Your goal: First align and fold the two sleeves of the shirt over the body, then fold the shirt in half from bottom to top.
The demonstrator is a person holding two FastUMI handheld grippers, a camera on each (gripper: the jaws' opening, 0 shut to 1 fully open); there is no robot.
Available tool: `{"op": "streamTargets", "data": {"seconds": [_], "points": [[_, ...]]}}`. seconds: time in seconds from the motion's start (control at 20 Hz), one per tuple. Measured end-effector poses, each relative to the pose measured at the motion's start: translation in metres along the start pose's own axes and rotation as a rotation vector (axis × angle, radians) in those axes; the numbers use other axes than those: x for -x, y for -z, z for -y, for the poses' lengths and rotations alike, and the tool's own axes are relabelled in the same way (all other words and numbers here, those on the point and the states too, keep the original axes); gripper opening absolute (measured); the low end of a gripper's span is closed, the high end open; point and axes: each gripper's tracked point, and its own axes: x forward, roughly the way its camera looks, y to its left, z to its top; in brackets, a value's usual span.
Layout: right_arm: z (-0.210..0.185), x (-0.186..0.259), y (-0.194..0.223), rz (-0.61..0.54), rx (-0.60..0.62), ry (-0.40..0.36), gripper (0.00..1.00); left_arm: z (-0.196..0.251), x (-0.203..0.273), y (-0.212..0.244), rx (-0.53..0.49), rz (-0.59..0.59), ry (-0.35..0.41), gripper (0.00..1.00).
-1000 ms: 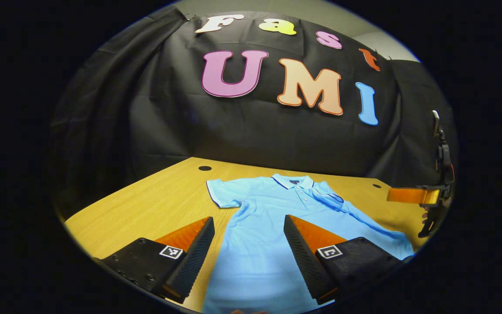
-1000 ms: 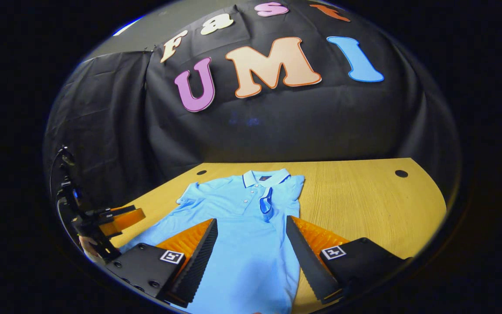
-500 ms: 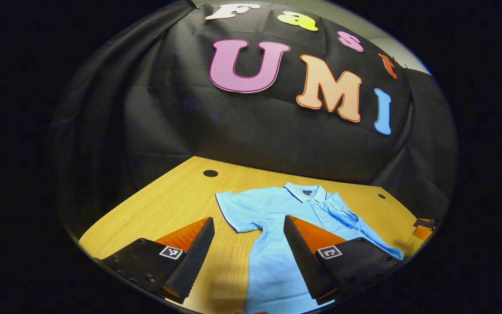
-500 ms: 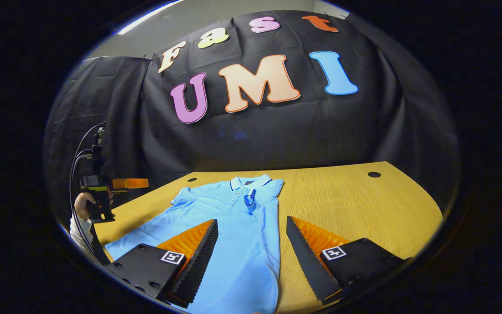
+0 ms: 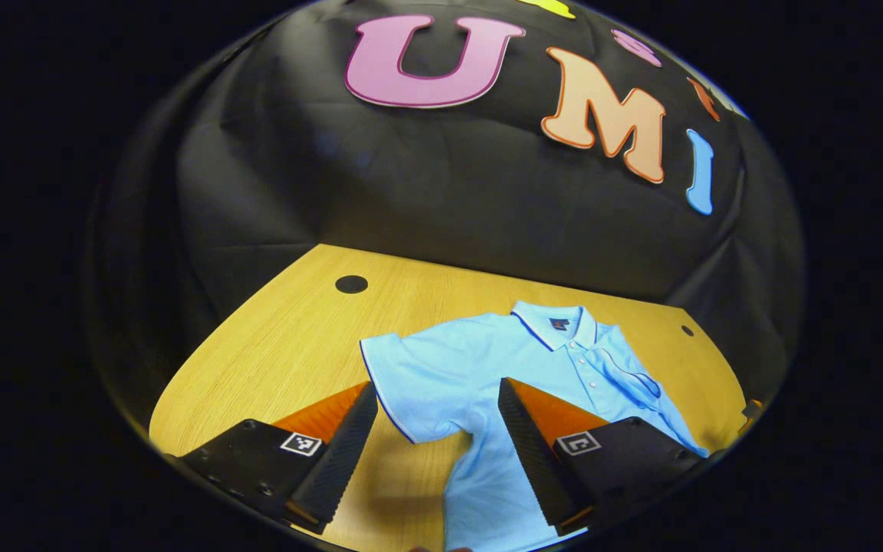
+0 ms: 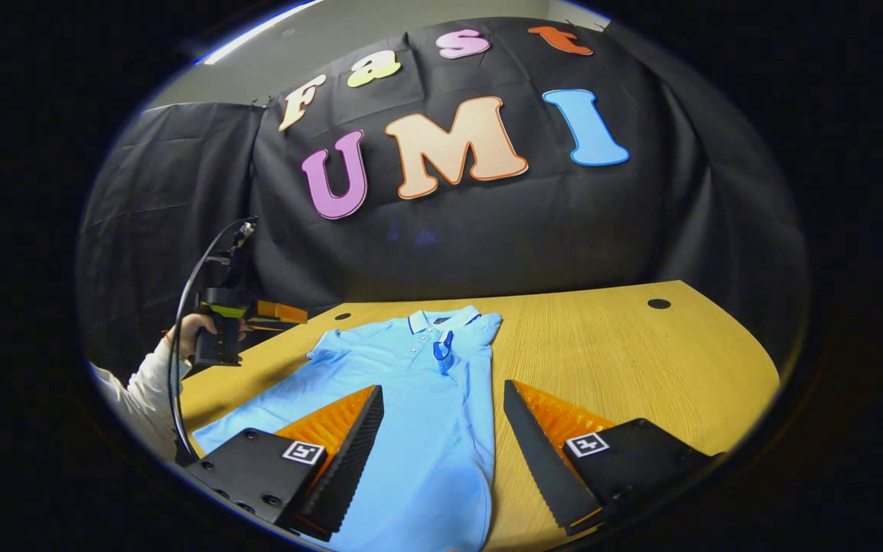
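One light-blue polo shirt [image 5: 510, 383] lies flat on one wooden table [image 5: 288, 345], collar toward the booth wall; two grippers are in play, and two dark round holes [image 5: 351, 284] sit near the table's far edge in the left gripper view.

In the left gripper view, the left gripper [image 5: 435, 437] hovers above the table with its jaws spread wide and nothing between them; the outstretched left sleeve [image 5: 411, 383] lies at about 12 o'clock from the gap, its hem crossing between the fingers without touching either, while the shirt's body runs off toward 5 o'clock under the right-hand finger; the collar [image 5: 556, 326] sits at about 1 o'clock.

In the right gripper view, the left gripper [image 6: 277, 313] shows at about 9 o'clock, held by a hand [image 6: 192, 331] in a pale sleeve above the table's edge; the right gripper [image 6: 441, 452] also stands wide and grips nothing; the shirt's body lies between and beneath its fingers, collar at 12 o'clock, and the right sleeve [image 6: 443, 354] is already folded over the chest.
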Motion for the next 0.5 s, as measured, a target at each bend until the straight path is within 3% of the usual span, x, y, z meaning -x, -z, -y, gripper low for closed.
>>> {"op": "streamTargets", "data": {"seconds": [0.15, 0.5], "points": [[0.007, 0.0, -0.003, 0.007, 0.005, 0.016, 0.98, -0.021, -0.029, 0.016, 0.002, -0.081, -0.063, 0.95], [0.013, 0.0, 0.001, -0.008, -0.008, 0.02, 0.98, -0.031, -0.062, 0.035, -0.033, -0.141, -0.109, 0.94]]}}
